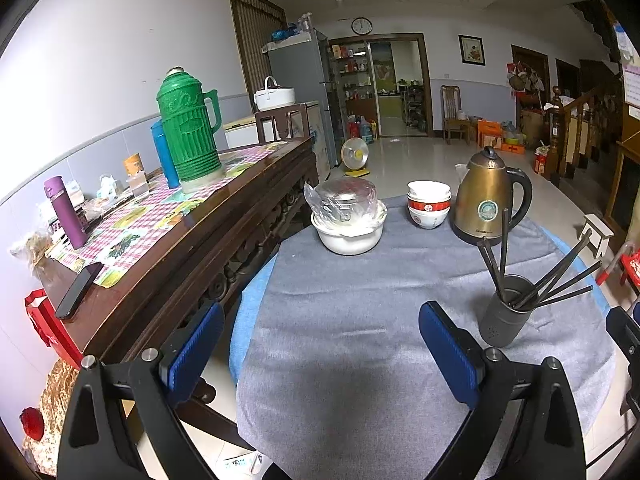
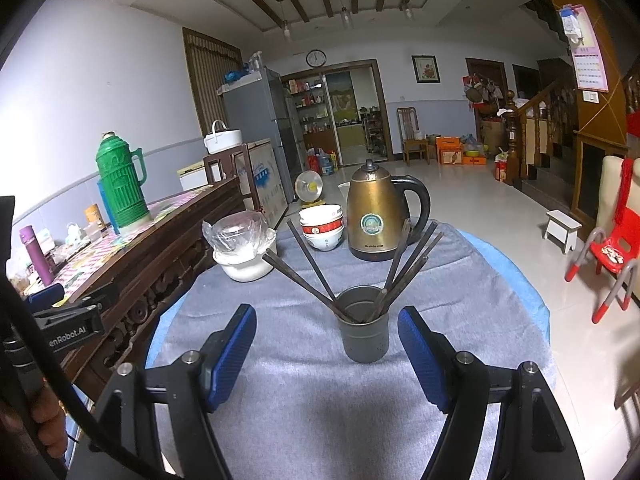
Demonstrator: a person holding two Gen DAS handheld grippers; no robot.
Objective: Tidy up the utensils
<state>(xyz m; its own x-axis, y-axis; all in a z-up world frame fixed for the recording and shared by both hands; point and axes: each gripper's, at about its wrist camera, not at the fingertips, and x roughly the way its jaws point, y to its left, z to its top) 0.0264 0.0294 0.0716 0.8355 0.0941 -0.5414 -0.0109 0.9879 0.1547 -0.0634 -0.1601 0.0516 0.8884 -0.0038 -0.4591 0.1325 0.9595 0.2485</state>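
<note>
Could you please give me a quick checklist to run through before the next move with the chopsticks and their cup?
1. Chopsticks all in the cup, none loose on the grey cloth: ok.
2. Cup standing upright: ok.
3. Right claw open and empty, cup just ahead between its fingers' line: ok.
4. Left claw open and empty: ok.
5. Chopsticks gathered neatly: not ok; they splay out to both sides.
6. Room around the cup: ok; the kettle, the stacked bowls and the covered bowl stand further back.
</note>
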